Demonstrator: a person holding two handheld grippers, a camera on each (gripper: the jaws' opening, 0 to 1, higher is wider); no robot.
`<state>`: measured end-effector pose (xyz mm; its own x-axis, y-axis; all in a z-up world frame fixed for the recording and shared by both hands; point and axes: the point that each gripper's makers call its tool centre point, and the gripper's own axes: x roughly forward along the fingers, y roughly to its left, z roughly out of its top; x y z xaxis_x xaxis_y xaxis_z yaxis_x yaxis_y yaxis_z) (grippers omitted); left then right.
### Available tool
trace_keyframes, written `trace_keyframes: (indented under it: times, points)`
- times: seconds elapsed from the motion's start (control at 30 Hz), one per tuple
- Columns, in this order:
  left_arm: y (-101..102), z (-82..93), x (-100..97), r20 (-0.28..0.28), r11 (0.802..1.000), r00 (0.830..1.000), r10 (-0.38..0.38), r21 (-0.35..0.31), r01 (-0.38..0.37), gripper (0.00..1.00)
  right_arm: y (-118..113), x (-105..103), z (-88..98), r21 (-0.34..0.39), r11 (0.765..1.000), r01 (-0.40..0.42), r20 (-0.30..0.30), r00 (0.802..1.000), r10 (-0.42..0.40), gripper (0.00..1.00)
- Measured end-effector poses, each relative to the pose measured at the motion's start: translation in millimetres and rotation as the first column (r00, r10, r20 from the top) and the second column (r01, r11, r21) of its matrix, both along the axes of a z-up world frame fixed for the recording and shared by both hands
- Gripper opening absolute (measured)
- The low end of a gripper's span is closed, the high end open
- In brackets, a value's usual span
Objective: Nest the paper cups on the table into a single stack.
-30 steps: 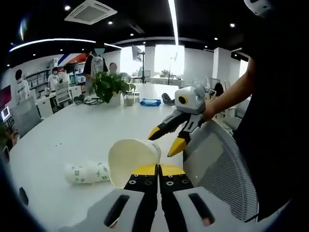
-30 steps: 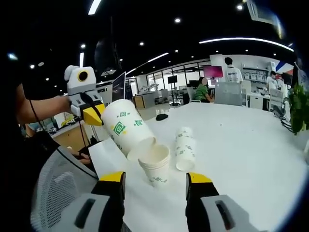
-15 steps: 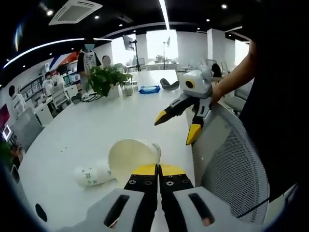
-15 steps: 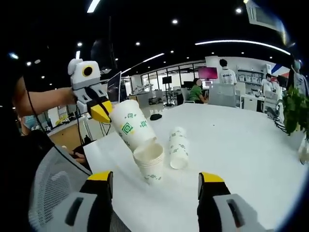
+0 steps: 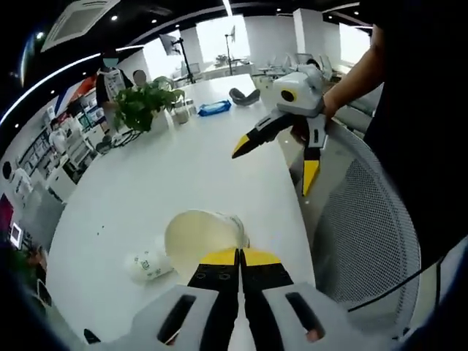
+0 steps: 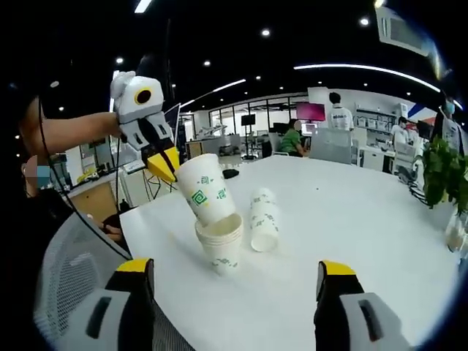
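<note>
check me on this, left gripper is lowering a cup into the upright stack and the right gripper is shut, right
Not quite: the right gripper is open, its jaws spread wide in the right gripper view. The rest holds: the left gripper is shut on a paper cup, tilted, its base entering the upright stack on the table.

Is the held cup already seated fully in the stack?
No, the held cup tilts with just its base inside the stack, gripped at its rim by the left tongs.

White paper cups [image 6: 219, 238] with green motifs, white table [image 6: 351, 241], yellow-tipped black fingers [image 5: 219, 257], green plant [image 5: 142, 106]
</note>
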<state>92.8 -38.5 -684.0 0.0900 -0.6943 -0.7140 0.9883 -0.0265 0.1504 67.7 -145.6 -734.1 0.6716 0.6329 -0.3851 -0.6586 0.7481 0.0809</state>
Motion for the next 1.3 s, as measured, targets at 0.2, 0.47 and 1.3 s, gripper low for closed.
trace_keyframes:
  times: [0.2,0.47,1.3]
  points:
    - [-2,-4.1,2.3,0.017,0.998,0.999,-0.043,0.046,0.042,0.00,-4,3,3.1,0.008,1.000,0.025,0.015,1.000,-0.025,0.96]
    - [-3,-9.8,6.1,0.055,0.988,0.994,-0.098,0.128,0.090,0.00,-8,6,1.0,0.003,0.999,0.050,0.008,0.999,-0.050,0.98]
    - [-12,-54.2,6.2,0.077,0.906,0.956,-0.282,0.349,0.239,0.00,-13,8,0.1,0.009,0.998,0.070,0.003,0.998,-0.070,0.93]
